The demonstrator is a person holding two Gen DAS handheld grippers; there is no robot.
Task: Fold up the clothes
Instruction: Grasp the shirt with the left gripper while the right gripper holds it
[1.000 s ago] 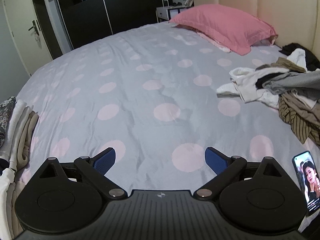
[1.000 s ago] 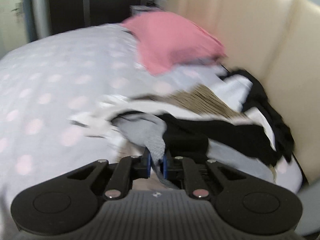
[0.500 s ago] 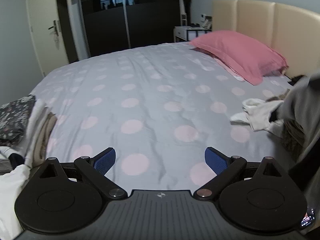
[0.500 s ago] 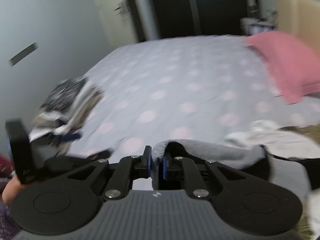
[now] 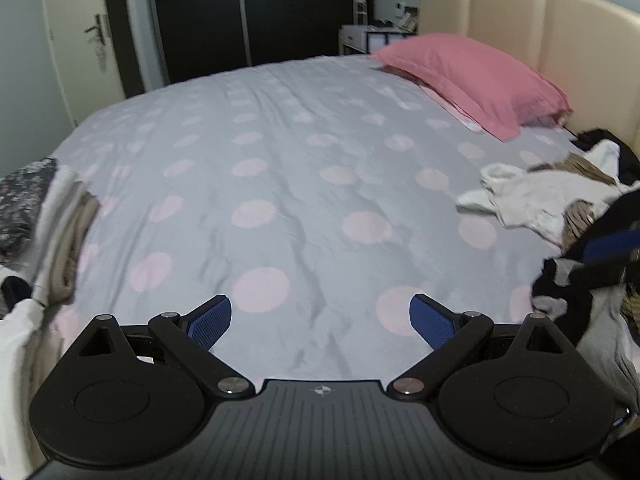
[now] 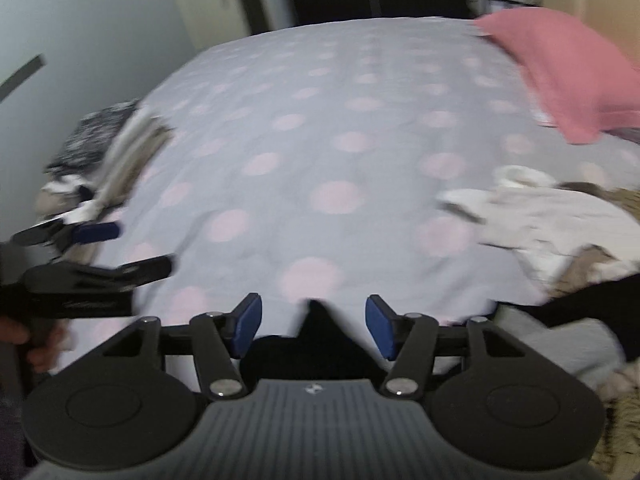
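Bedroom, polka-dot bed (image 5: 280, 184). Right gripper (image 6: 312, 326): jaws parting, grey garment (image 6: 560, 344) formerly clamped between them now released at lower right, no pad contact. Left gripper (image 5: 320, 316): jaws wide apart, empty. Unsorted pile (image 5: 560, 196) at right edge. Garment delivered for flattening; folding not begun.

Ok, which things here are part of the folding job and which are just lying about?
Job: unfolded clothes heap; grey garment; folded stack; right tool, opening; left tool.
Lying about: pink pillow; bedside table; door.
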